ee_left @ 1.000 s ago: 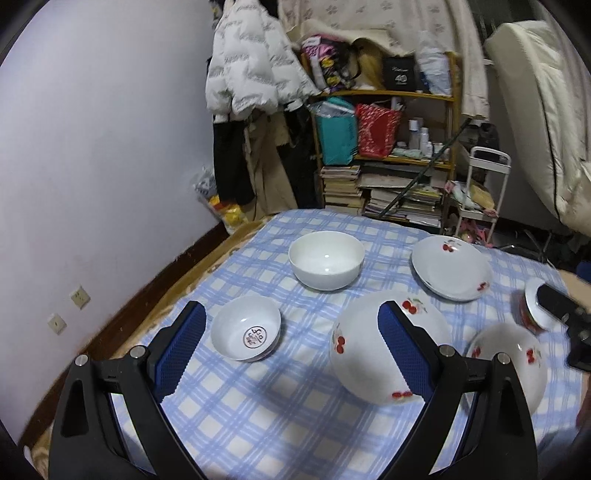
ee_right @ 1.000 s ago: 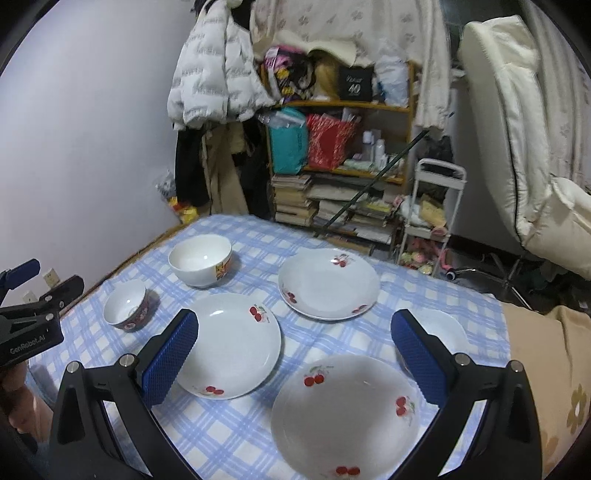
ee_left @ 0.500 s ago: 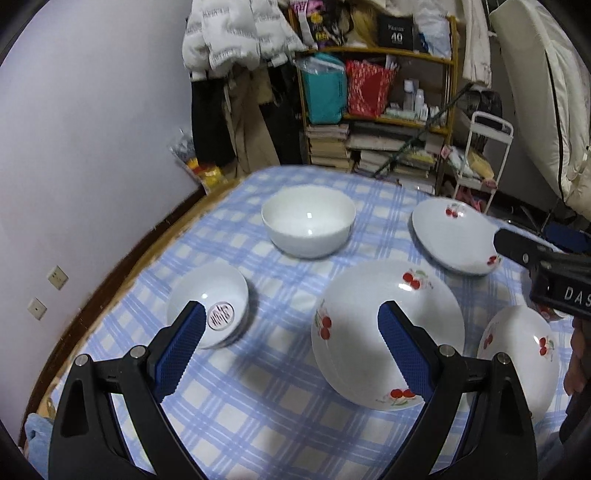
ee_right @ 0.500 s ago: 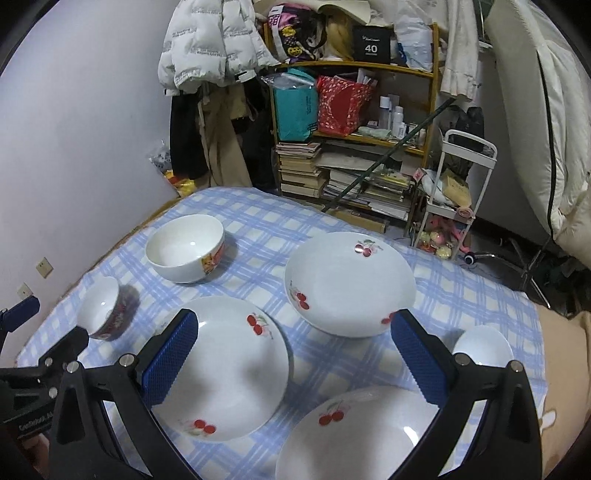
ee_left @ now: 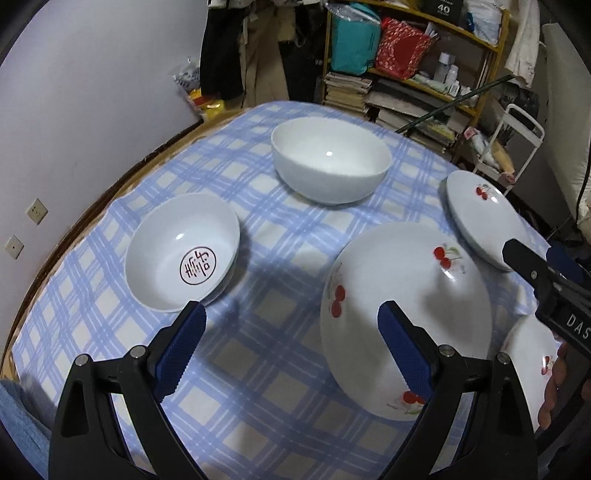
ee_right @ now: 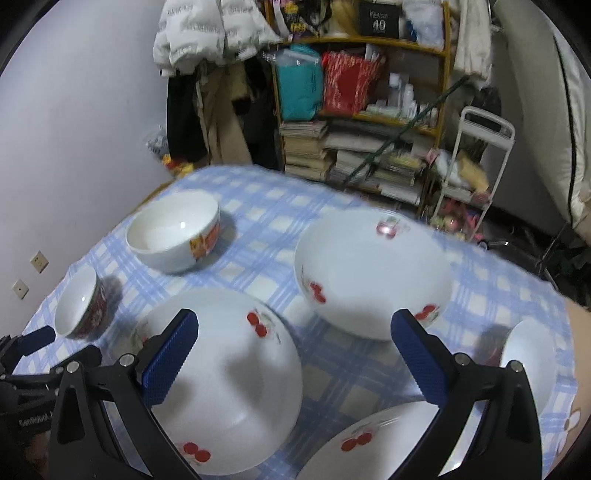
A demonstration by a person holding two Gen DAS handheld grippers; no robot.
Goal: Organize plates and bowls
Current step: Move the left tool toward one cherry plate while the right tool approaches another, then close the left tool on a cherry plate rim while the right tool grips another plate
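Note:
On the blue checked tablecloth (ee_left: 280, 251) lie three cherry plates: a near-left one (ee_left: 402, 314) (ee_right: 229, 384), a far one (ee_left: 480, 218) (ee_right: 369, 273) and a near-right one (ee_left: 532, 358) (ee_right: 369, 443). A big white bowl (ee_left: 330, 158) (ee_right: 173, 230) stands at the back. A small bowl with a red mark inside (ee_left: 183, 251) (ee_right: 79, 301) is at the left. Another small bowl (ee_right: 528, 354) is at the right. My left gripper (ee_left: 291, 332) is open and empty, low between the small bowl and the near-left plate. My right gripper (ee_right: 295, 339) is open and empty above the plates.
A wooden shelf (ee_right: 362, 92) crammed with bags and books, hanging coats (ee_right: 207, 33) and a white trolley (ee_right: 476, 166) stand beyond the table's far edge. A wall (ee_left: 74, 92) with sockets runs along the left.
Both grippers have moved forward and down toward the table, so the dishes look larger and nearer. Both stay open and empty. No dish has moved.

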